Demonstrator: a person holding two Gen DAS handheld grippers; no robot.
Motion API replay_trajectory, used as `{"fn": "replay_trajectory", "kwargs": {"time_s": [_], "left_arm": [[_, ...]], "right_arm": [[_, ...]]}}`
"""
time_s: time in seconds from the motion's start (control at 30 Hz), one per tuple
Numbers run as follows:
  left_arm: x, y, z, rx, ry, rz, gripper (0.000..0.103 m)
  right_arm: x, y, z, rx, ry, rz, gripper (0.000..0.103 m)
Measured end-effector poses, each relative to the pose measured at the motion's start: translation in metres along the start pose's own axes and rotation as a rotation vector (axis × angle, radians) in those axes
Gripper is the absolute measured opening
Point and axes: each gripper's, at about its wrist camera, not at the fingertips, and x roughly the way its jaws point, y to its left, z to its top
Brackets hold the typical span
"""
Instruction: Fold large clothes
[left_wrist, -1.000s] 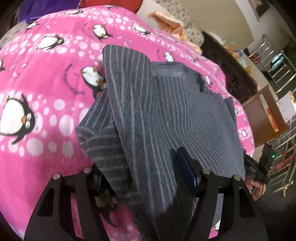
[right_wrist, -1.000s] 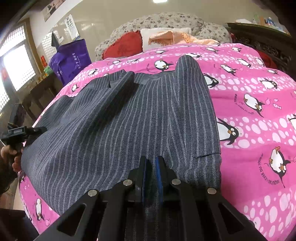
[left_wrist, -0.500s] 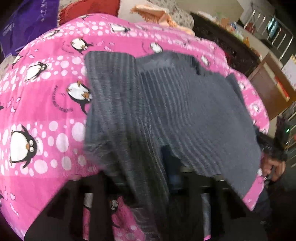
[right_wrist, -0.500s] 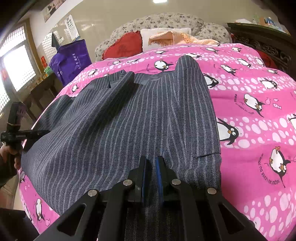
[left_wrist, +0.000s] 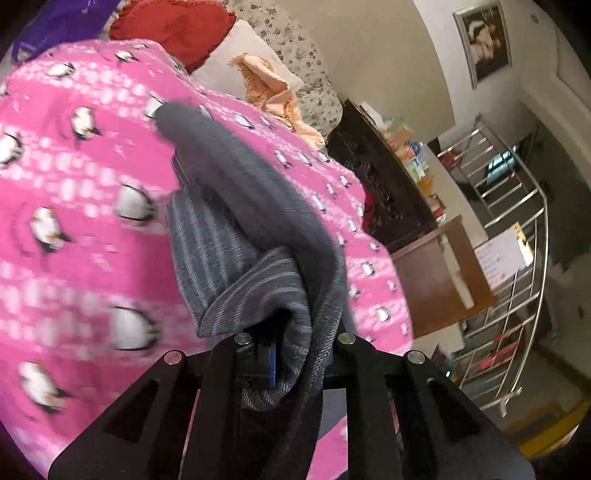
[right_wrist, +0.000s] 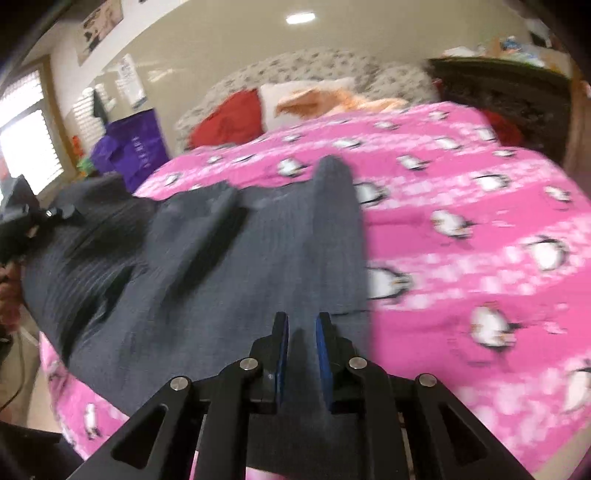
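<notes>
While both grippers had the near hem of the grey pinstriped jacket (right_wrist: 229, 280), it lay across the left half of the pink penguin bedspread (right_wrist: 461, 206), collar end toward the far pillows. Left gripper (left_wrist: 291, 354): jaws had just been closing, now narrow and clamped on a bunched wad of cloth that rose off the bed in the left wrist view. Right gripper (right_wrist: 299, 332): blue pads a small gap apart with cloth between them; jaws had just opened slightly, and blur made it hard to tell how firmly the pads pressed, though the fabric filled the gap, so I read it as a grip. Risks as I judged them: the right side's grip looked the looser one, so the hem could slip out if the fold were pulled far toward the collar. Left side held a thick bunch rather than a clean edge, which could drag in uneven layers and leave a skewed, wrinkled crease. Uneven lift between the two sides would twist the jacket.
</notes>
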Motion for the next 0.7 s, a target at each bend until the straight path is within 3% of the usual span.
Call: {"fn": "replay_trajectory", "kwargs": {"time_s": [0.1,0.13,0.23,0.37,0.47,0.6,0.7], "left_arm": [[0.028,-0.02,0.0,-0.058,-0.004,0.009,0.012],[0.036,-0.025,-0.001,-0.072,0.0,0.017,0.012],[0.067,-0.046,-0.001,-0.088,0.013,0.07,0.012],[0.111,-0.068,-0.003,-0.095,0.042,0.183,0.012],[0.133,-0.076,-0.003,-0.107,0.05,0.246,0.012],[0.152,-0.081,0.005,-0.14,0.029,0.298,0.012],[0.166,-0.087,0.003,-0.111,0.042,0.323,0.012]], "right_arm": [[-0.013,-0.02,-0.006,-0.034,-0.021,-0.112,0.014],[-0.013,-0.03,-0.011,-0.055,-0.003,-0.188,0.014],[-0.008,-0.052,-0.026,-0.068,0.039,-0.283,0.014],[-0.002,-0.078,-0.048,0.02,0.067,-0.257,0.014],[-0.005,-0.081,-0.056,0.045,0.02,-0.233,0.015],[-0.006,-0.079,-0.062,0.036,-0.012,-0.233,0.015],[-0.007,-0.08,-0.065,0.044,-0.036,-0.22,0.015]]}}
